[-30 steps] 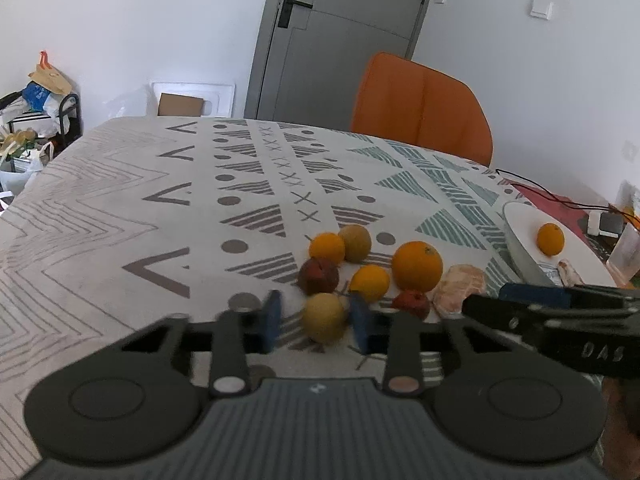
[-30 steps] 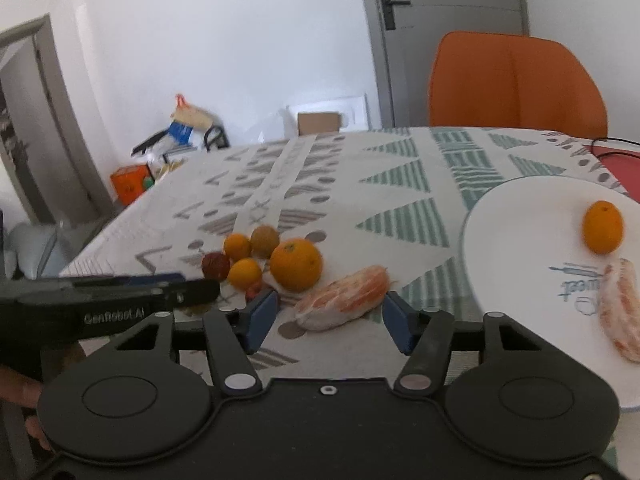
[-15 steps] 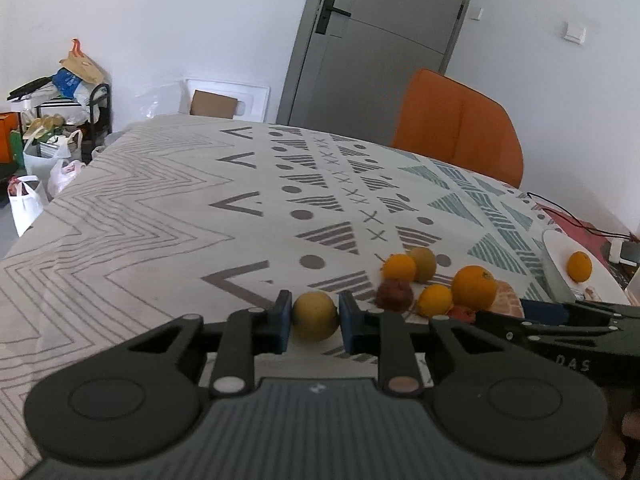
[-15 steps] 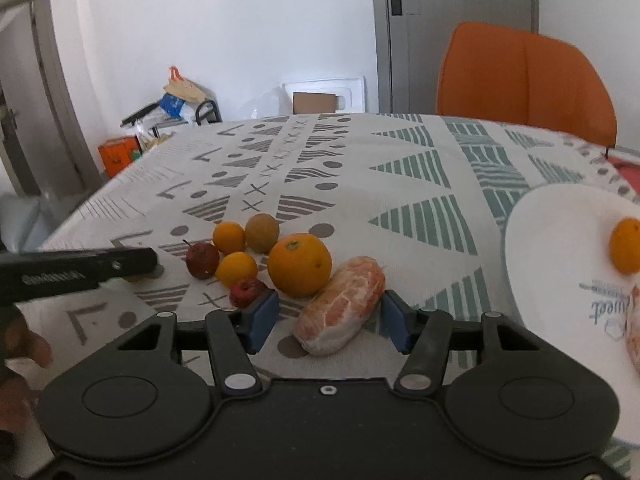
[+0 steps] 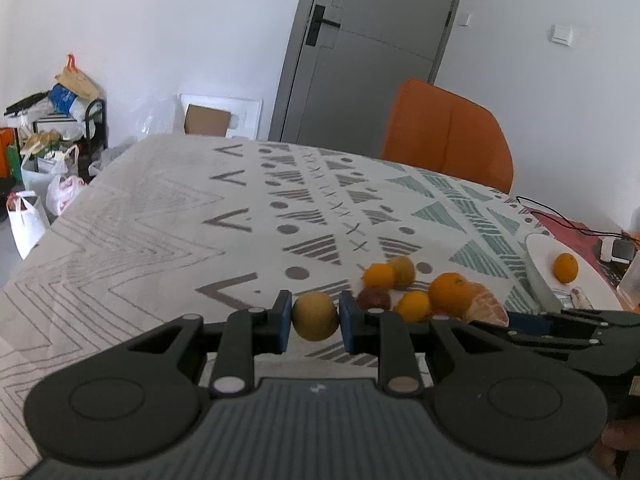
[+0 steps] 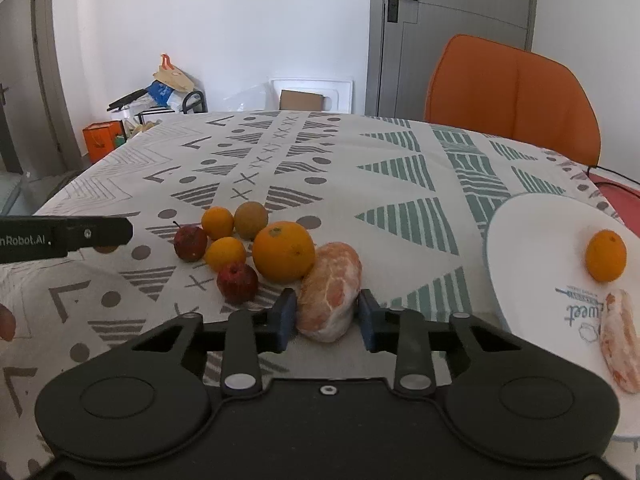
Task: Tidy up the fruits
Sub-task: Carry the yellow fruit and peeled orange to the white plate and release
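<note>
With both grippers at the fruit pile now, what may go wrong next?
1. The right gripper is closing on the soft peeled citrus; its fingers may crush it.
2. That citrus touches the large orange, so lifting it may set the pile rolling.
3. The left gripper pinches a round yellowish fruit, which may slip out.

White walls, grey door (image 5: 372, 48), orange chair (image 6: 512, 96), patterned tablecloth (image 6: 360, 168), cluttered corner rack (image 5: 60, 120).

Both wrist cameras sit low and close over the table (image 5: 152, 216), facing the door (image 6: 452, 36); both share the fruit pile (image 6: 280, 252) before it.
</note>
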`<state>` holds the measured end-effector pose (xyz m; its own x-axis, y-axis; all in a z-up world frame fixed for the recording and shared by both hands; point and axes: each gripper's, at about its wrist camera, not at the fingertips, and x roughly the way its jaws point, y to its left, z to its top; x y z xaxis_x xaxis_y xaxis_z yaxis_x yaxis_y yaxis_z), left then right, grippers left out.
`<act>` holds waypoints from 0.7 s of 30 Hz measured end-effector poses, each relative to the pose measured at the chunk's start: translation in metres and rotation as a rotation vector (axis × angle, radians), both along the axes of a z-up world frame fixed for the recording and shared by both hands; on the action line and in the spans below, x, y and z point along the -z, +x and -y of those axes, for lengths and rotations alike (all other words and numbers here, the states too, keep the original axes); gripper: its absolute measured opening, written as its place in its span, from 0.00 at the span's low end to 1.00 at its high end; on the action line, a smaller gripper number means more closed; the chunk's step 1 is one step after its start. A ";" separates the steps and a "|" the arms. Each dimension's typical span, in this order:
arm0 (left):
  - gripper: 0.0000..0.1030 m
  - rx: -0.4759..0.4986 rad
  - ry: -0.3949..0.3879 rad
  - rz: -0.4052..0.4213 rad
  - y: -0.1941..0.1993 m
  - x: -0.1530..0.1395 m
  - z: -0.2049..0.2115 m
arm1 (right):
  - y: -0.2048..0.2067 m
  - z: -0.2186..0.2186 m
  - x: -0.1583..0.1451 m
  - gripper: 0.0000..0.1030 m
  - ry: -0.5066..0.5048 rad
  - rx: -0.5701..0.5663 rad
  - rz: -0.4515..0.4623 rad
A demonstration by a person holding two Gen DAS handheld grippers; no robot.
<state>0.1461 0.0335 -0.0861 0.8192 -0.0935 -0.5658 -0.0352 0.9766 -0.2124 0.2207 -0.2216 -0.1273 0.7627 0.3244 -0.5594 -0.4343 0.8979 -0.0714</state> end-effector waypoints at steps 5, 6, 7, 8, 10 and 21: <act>0.23 0.017 0.020 0.015 -0.005 -0.006 0.012 | -0.009 0.015 -0.001 0.29 0.049 0.004 -0.006; 0.23 0.021 0.022 0.015 -0.006 -0.007 0.015 | -0.010 0.019 -0.002 0.29 0.061 0.009 -0.004; 0.23 0.026 0.022 0.016 -0.007 -0.008 0.018 | -0.012 0.023 -0.003 0.29 0.073 0.015 -0.001; 0.23 0.029 0.023 0.017 -0.007 -0.009 0.020 | -0.013 0.027 -0.005 0.29 0.084 0.021 0.004; 0.23 0.034 0.028 0.025 -0.009 -0.012 0.025 | -0.016 0.035 -0.010 0.29 0.118 0.025 0.004; 0.23 0.087 0.062 0.067 -0.013 -0.031 0.056 | -0.029 0.070 -0.031 0.29 0.202 0.071 0.081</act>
<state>0.1328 -0.0227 -0.0555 0.8459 -0.1326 -0.5166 0.0630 0.9867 -0.1501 0.1913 -0.2916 -0.0960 0.8277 0.3670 -0.4245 -0.3693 0.9258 0.0805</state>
